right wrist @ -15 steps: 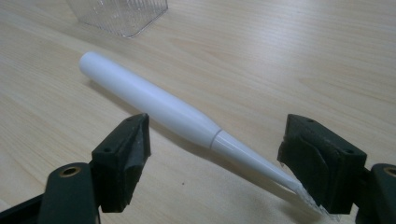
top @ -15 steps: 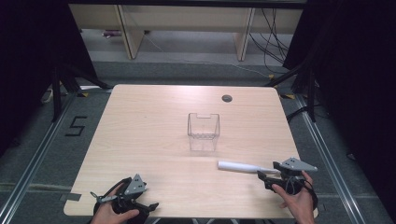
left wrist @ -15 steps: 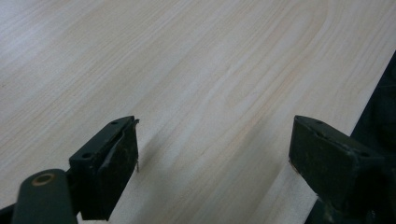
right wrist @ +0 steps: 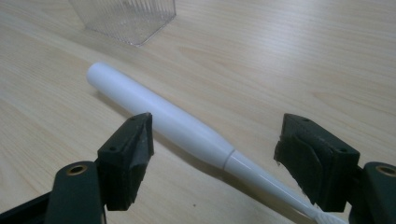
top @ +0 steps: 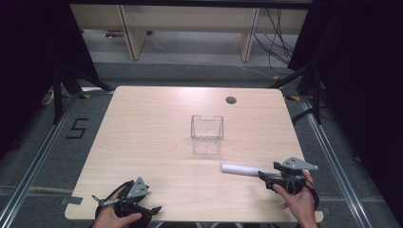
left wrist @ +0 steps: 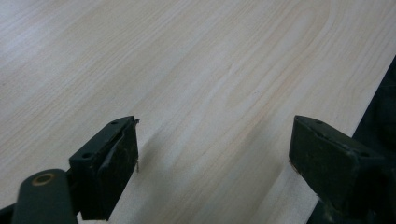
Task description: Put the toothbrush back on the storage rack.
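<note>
A white toothbrush (top: pixel 240 168) lies flat on the wooden table (top: pixel 157 123), handle end toward the middle. In the right gripper view the toothbrush (right wrist: pixel 177 123) runs between the wide-apart jaws, its bristle end at the lower right. My right gripper (top: pixel 265 178) is open at the brush's head end near the front right of the table. A clear plastic cup (top: pixel 206 128) stands upright at the table's centre, and its base (right wrist: pixel 128 18) shows beyond the brush. My left gripper (top: pixel 153 209) is open and empty over the front left edge; bare wood lies between its jaws (left wrist: pixel 215 154).
A dark round hole (top: pixel 231 99) sits near the table's far edge. Black curtains flank both sides, with shelving legs and cables on the floor behind. The table's front edge (left wrist: pixel 336 130) runs close to the left gripper.
The right gripper has edged slightly toward the brush; the left hand has barely shifted. The toothbrush and cup have not moved.
</note>
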`<move>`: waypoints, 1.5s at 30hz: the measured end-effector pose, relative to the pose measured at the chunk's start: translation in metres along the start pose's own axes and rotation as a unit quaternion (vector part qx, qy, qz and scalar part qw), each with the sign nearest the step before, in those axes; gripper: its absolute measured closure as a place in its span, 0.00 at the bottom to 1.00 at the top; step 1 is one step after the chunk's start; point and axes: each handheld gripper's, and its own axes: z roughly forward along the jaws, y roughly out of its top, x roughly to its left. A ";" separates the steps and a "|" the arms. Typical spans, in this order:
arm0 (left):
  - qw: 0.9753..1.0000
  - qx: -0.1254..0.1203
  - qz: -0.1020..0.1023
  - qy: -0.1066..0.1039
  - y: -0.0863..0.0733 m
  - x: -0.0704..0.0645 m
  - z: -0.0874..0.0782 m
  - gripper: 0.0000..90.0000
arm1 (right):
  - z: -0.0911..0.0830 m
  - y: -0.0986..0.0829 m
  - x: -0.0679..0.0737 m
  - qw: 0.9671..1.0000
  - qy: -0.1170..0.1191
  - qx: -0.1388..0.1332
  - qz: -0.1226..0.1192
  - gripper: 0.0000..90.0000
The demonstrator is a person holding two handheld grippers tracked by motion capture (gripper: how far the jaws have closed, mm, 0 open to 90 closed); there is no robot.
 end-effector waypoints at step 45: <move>1.000 0.001 0.004 -0.003 0.001 0.000 -0.001 0.17 | 0.084 0.056 0.064 0.989 0.061 0.082 -0.106 0.97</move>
